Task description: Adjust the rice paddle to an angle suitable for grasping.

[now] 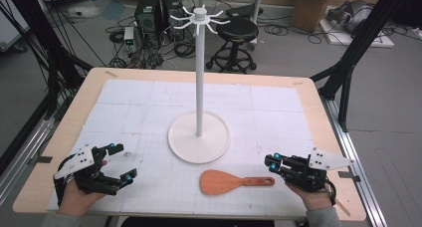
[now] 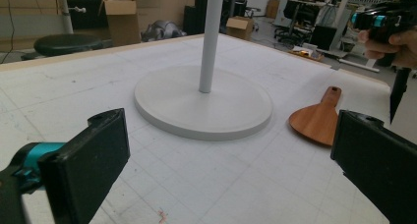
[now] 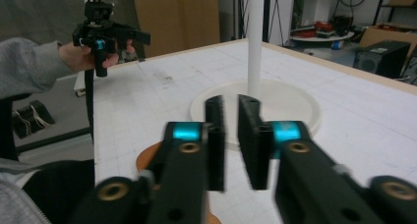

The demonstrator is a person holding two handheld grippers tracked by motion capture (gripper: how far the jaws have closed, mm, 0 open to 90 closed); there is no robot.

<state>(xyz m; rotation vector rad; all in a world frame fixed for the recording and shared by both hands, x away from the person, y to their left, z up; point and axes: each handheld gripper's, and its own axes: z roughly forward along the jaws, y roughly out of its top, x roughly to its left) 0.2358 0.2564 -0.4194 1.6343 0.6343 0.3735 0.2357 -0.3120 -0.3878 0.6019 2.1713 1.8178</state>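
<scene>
A white hook stand rises from a round base at mid table; its base lies ahead in the left gripper view. A wooden spatula lies flat in front of the base, handle pointing right. My left gripper rests at the front left, jaws wide open and empty. My right gripper sits just right of the spatula handle's end. Its jaws stand almost together with a thin slit and hold nothing. The spatula's blade peeks out behind them.
A white gridded mat covers the wooden table. Beyond the far edge stand a black stool, computer towers and floor cables. Black frame struts flank the table on both sides.
</scene>
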